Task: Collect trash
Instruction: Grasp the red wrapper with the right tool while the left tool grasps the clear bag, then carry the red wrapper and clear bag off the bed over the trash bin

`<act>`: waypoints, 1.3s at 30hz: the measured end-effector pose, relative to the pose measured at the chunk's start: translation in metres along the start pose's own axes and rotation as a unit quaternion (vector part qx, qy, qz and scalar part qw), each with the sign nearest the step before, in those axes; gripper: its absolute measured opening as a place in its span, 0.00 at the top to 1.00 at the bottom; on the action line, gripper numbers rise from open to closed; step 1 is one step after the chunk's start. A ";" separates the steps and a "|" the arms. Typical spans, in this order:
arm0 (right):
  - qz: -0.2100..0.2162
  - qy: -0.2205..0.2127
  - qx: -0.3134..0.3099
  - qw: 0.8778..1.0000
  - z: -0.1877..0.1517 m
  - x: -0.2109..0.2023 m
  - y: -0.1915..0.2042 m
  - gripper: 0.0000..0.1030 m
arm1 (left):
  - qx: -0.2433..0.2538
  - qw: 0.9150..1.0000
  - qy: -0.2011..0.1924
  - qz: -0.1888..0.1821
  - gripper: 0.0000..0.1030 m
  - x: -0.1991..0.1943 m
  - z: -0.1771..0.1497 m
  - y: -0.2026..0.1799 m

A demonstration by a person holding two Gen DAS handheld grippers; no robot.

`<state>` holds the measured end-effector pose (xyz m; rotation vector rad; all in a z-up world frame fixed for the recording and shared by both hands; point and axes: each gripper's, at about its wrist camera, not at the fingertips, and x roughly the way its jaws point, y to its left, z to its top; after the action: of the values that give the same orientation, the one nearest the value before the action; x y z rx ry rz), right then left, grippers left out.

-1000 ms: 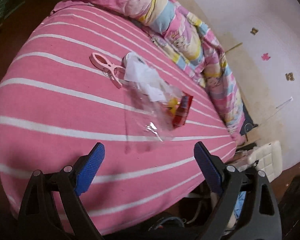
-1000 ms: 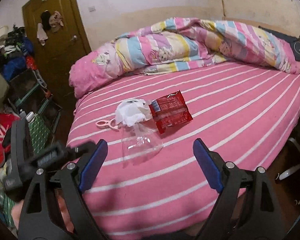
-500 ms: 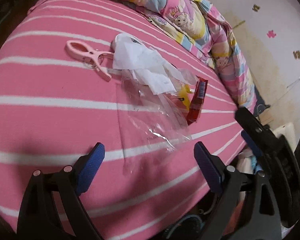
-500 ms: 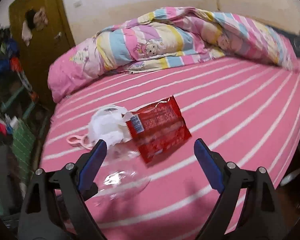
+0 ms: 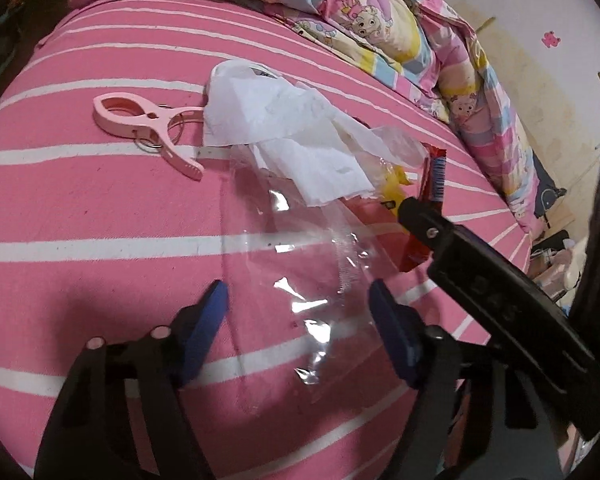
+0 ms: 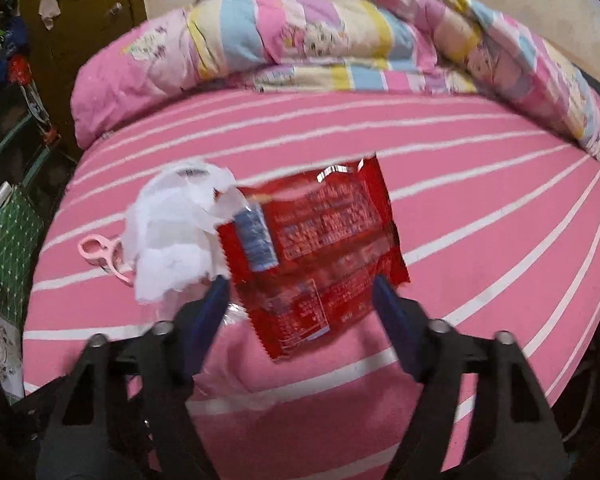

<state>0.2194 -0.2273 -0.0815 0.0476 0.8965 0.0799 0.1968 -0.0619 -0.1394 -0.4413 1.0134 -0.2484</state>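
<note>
While the red snack wrapper (image 6: 312, 256) is lying flat on the pink striped bedsheet (image 6: 480, 208), its long axis is running from the far edge down toward the right wrist camera, leaning slightly so the near end is ending left of the far end; its printed back is facing up, with the barcode strip along its left side. Just to its left, the crumpled white tissue (image 6: 172, 236) is sitting bunched against it, partly overlapping a clear plastic bag (image 5: 300, 272) whose long side is stretching from the tissue toward the left wrist camera. A pink clothes peg (image 5: 148, 128) is resting beside the tissue, its handle loop pointing left and its jaws toward the bag.

The right gripper (image 6: 300, 300) is closing, its blue pads standing either side of the wrapper's near half; whether they are touching its edges I cannot tell, and nothing is being lifted. The left gripper (image 5: 296, 312) is also closing, its pads straddling the near part of the clear bag, still spread and not pressing on it. In the left wrist view one black finger of the right gripper (image 5: 440, 236) is reaching over the wrapper (image 5: 384, 224). The rumpled patterned quilt (image 6: 340, 36) is lying along the far side of the bed.
</note>
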 end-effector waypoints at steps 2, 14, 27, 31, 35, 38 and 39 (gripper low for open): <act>0.001 0.009 0.006 1.000 0.000 0.003 -0.006 0.52 | -0.002 1.000 0.004 -0.010 0.50 0.001 0.000 0.001; 0.002 -0.067 0.049 0.997 -0.001 -0.038 -0.034 0.76 | -0.027 0.999 0.001 -0.042 0.96 -0.013 -0.008 0.003; 0.011 -0.179 0.072 0.981 -0.006 -0.102 -0.047 0.76 | -0.049 0.995 -0.052 -0.069 0.98 -0.065 -0.021 0.009; 0.026 -0.187 0.075 0.979 -0.009 -0.115 -0.047 0.76 | -0.053 0.992 -0.074 -0.087 0.98 -0.082 -0.023 0.008; 0.047 -0.194 0.086 0.976 -0.019 -0.134 -0.043 0.76 | -0.054 0.989 -0.094 -0.104 0.98 -0.098 -0.026 0.005; 0.067 -0.203 0.095 0.972 -0.030 -0.152 -0.039 0.76 | -0.045 0.987 -0.109 -0.107 0.98 -0.112 -0.030 -0.002; 0.085 -0.200 0.113 0.970 -0.034 -0.157 -0.041 0.76 | -0.043 0.986 -0.113 -0.112 0.98 -0.118 -0.032 -0.003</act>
<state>0.0974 -0.2818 0.0164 0.3413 0.4919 0.1224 0.1091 -0.0254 -0.0622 -0.6485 0.7532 -0.3492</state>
